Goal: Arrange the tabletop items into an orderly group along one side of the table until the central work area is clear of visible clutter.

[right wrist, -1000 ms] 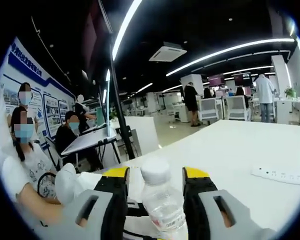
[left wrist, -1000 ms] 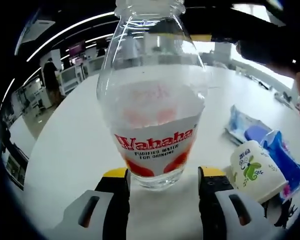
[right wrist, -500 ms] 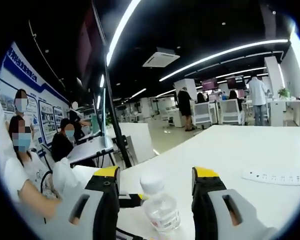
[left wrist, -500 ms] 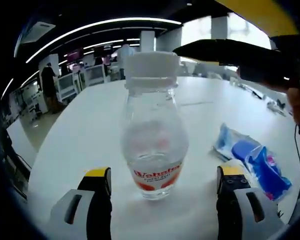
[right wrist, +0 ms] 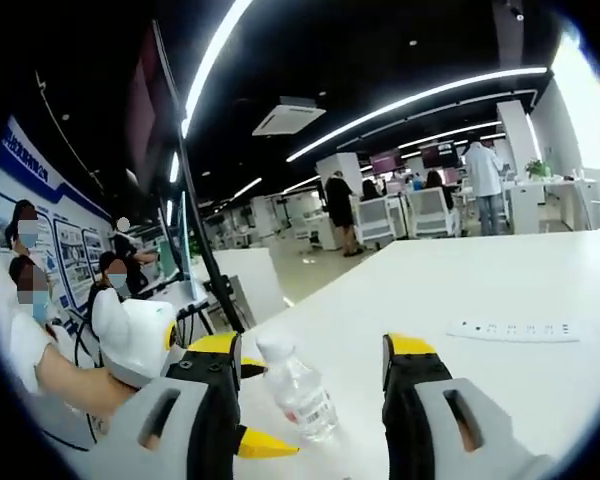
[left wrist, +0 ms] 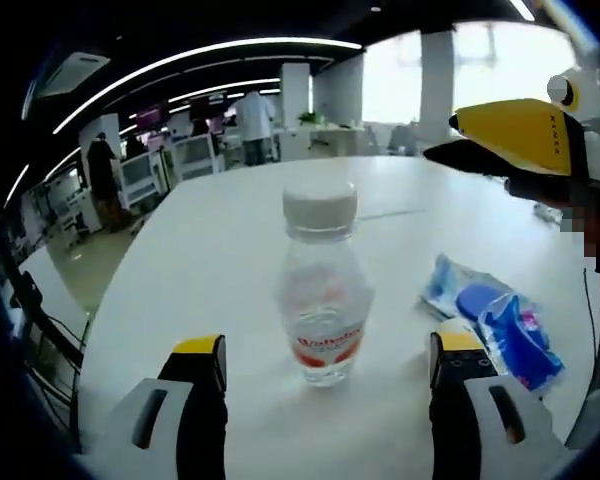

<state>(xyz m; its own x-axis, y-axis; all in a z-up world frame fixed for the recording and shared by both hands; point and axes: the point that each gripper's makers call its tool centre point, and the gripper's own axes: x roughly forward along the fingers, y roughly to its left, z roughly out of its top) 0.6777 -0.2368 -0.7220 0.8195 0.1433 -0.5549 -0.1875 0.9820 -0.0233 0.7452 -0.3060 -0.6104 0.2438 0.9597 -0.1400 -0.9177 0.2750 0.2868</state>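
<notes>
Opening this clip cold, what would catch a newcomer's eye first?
The clear water bottle with its white cap and red label, standing upright on the white table ahead of the open left gripper. To its right lie blue packets, and in the right gripper view a white power strip lies farther off.

Your way ahead is blocked by the water bottle [left wrist: 323,292]; blue packets [left wrist: 495,322] crowd its right, seemingly apart.
</notes>
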